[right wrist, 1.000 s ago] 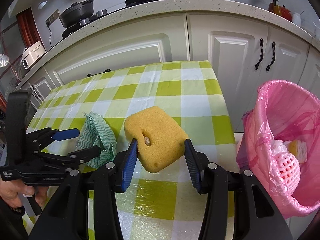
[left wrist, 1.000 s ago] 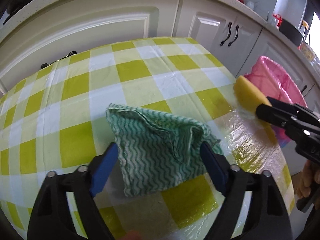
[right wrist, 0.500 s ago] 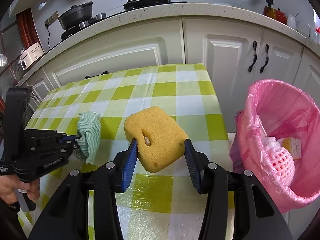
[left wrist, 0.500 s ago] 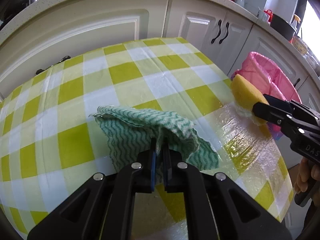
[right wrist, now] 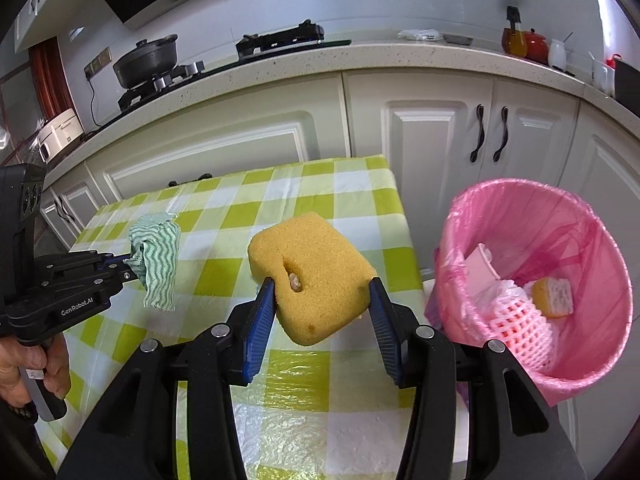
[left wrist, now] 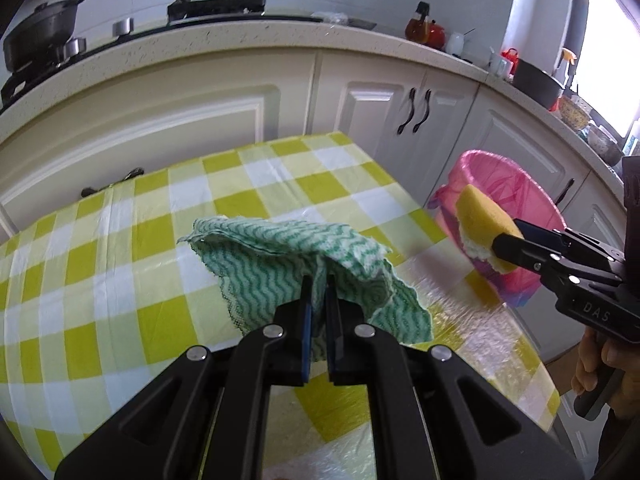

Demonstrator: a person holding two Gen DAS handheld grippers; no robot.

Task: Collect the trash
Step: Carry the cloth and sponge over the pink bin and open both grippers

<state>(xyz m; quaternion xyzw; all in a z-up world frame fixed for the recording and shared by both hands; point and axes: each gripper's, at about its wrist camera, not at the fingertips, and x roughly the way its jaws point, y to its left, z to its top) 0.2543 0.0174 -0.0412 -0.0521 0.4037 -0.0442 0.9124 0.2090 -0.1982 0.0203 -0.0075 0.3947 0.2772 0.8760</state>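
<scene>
My left gripper (left wrist: 318, 284) is shut on a green-and-white wavy cloth (left wrist: 280, 264) and holds it lifted above the checked table (left wrist: 120, 240); the cloth (right wrist: 158, 264) hangs from that gripper (right wrist: 128, 268) in the right wrist view. My right gripper (right wrist: 322, 284) is shut on a yellow sponge (right wrist: 308, 272) held above the table's right edge, next to the pink-lined bin (right wrist: 536, 216). The sponge (left wrist: 482, 220) and the bin (left wrist: 504, 184) also show in the left wrist view.
The bin holds a pink foam net (right wrist: 520, 320), a small yellow sponge (right wrist: 554, 298) and white scraps. White cabinets (right wrist: 420, 128) and a counter with a pot (right wrist: 146, 60) and stove stand behind the table. Clear plastic film covers the tablecloth.
My left gripper closed on the cloth and lifted it off the table. Both grippers rose and moved toward the bin; the sponge stays gripped.
</scene>
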